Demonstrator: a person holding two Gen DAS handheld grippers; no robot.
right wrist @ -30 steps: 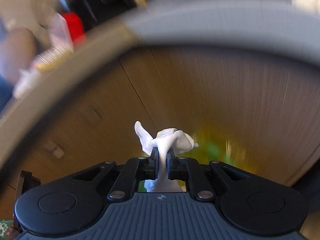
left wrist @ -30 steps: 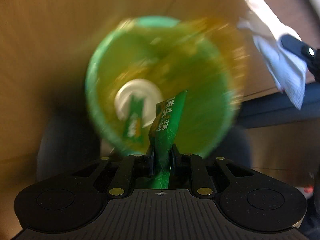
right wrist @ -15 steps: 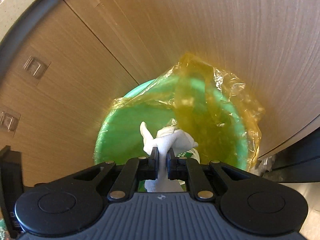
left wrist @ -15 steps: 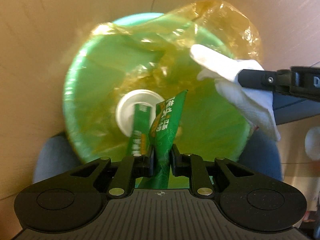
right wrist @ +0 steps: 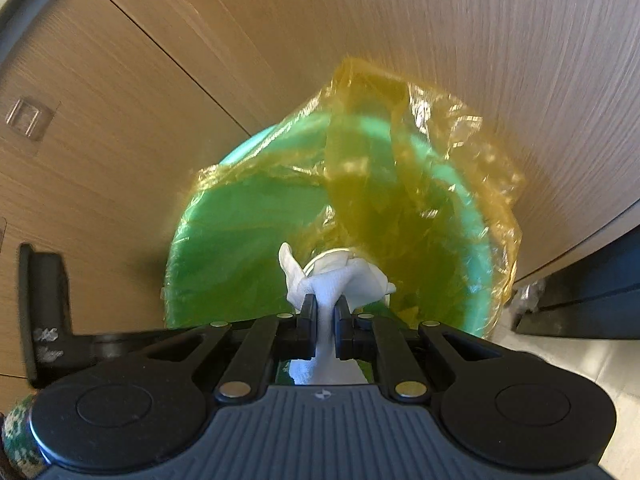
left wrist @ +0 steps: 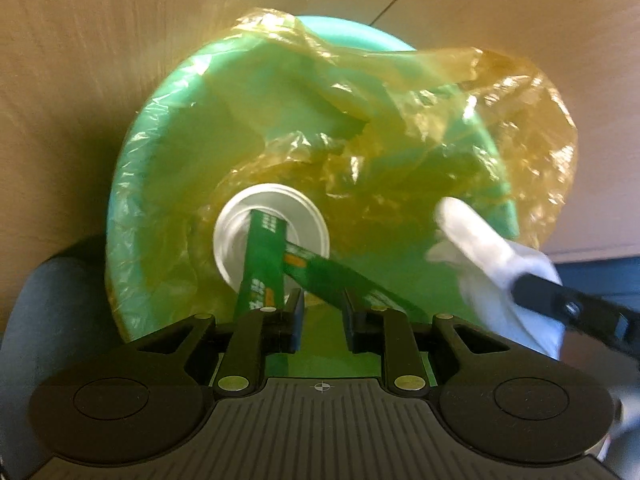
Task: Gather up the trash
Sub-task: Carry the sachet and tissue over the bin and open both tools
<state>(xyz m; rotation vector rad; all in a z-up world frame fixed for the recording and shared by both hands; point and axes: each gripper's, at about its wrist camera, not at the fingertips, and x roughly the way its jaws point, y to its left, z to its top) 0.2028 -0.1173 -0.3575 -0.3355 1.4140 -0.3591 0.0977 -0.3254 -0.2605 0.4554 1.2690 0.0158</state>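
Wood-grain cabinet doors [right wrist: 140, 128], pale floor [right wrist: 580, 364]

Left hand-held gripper [left wrist: 322, 314] angled down, jaws opening; right hand-held gripper [right wrist: 325, 322] clamped.

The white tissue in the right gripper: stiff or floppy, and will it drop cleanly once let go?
Probably floppy: the white tissue bunches and folds where the right gripper pinches it. It looks light, so it may drift or cling rather than drop straight into the green bin. Unlikely to roll.
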